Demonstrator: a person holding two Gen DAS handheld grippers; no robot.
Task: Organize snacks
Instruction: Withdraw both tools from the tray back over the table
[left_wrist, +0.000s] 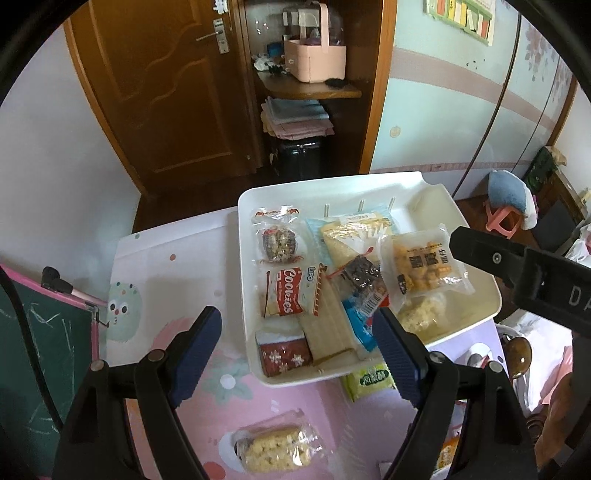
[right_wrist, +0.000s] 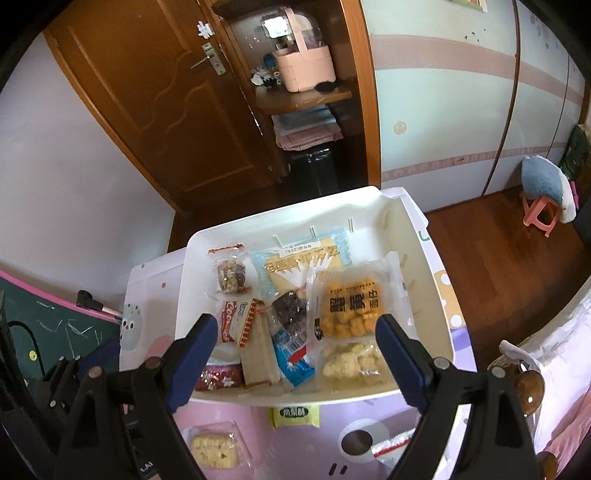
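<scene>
A white tray sits on the pink table and holds several snack packets. Among them are a red Cookies pack, a dark raisin packet and an orange puffed-snack bag. My left gripper is open and empty, just above the tray's near left corner. My right gripper is open and empty over the tray's near edge; its finger shows at the right of the left wrist view. A clear rice-puff packet and a green packet lie on the table in front of the tray.
A green chalkboard with a pink frame stands left of the table. A brown wooden door and a shelf with a pink basket are behind. A pink stool with a blue cushion stands on the floor at the right.
</scene>
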